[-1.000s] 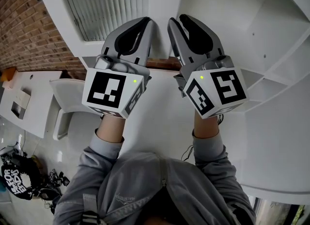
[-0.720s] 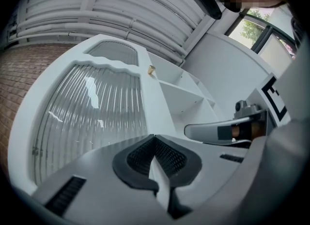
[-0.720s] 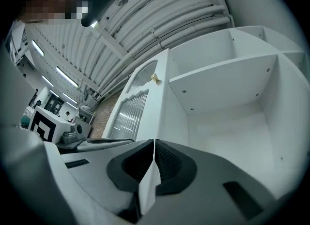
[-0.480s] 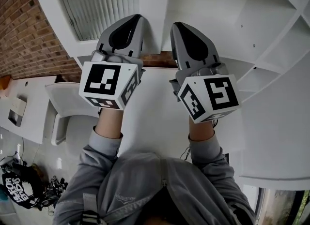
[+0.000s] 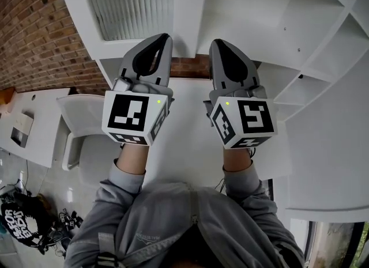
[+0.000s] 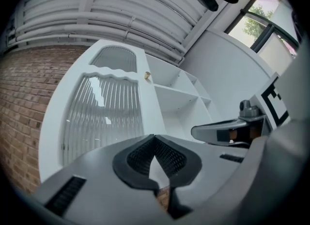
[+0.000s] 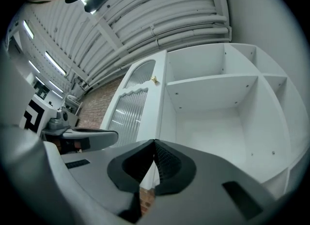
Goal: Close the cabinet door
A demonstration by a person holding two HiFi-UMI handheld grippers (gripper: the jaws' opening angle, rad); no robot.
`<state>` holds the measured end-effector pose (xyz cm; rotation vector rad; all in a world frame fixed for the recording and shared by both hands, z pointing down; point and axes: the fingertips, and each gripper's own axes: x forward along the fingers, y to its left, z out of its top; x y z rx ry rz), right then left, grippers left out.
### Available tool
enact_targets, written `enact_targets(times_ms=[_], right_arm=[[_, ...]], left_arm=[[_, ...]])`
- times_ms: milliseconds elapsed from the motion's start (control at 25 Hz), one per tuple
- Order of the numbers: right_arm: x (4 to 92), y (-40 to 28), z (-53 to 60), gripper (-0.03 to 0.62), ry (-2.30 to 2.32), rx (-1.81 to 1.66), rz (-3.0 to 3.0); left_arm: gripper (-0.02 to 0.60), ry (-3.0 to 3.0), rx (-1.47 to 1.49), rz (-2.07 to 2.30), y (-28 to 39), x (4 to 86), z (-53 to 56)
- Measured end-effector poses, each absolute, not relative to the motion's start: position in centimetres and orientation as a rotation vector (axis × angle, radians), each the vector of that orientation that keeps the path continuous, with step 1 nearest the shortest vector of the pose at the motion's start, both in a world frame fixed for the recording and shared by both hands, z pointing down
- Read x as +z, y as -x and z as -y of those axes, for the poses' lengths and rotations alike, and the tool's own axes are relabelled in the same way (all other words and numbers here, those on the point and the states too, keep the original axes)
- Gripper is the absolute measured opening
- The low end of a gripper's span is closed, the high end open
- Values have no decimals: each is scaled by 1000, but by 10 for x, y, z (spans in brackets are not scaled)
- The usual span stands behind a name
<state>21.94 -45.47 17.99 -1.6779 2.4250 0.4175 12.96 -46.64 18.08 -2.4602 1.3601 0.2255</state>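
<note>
A tall white cabinet fills the top of the head view. Its left door (image 5: 130, 4) of ribbed glass is closed and carries a small gold knob (image 6: 147, 76). To its right the shelves (image 5: 300, 25) stand bare and uncovered. A broad white panel (image 5: 328, 157) slants at the lower right; I cannot tell if it is the open door. My left gripper (image 5: 163, 37) is shut on nothing, just in front of the ribbed door's lower edge. My right gripper (image 5: 221, 42) is shut and empty, below the open compartment (image 7: 213, 103). Neither touches the cabinet.
A brick wall (image 5: 34, 36) runs along the left. Below it are a white chair (image 5: 81, 128), a white desk (image 5: 29, 128) and a black bag (image 5: 20, 226) on the floor. A white surface (image 5: 184, 140) lies under both hands.
The right gripper's jaws have closed from a visible gap. Both grippers have sunk and drawn back a little from the cabinet, staying side by side.
</note>
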Motion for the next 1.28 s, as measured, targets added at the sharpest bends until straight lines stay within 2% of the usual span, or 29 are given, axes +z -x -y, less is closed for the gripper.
enact_targets(times_ms=[360, 1280], right_arm=[[215, -214, 426, 25, 1767, 410, -2408], [316, -212, 393, 26, 1895, 271, -2485]], left_arm=[[6, 2445, 149, -1436, -104, 217, 435], [6, 2558, -6, -1491, -90, 318, 395]])
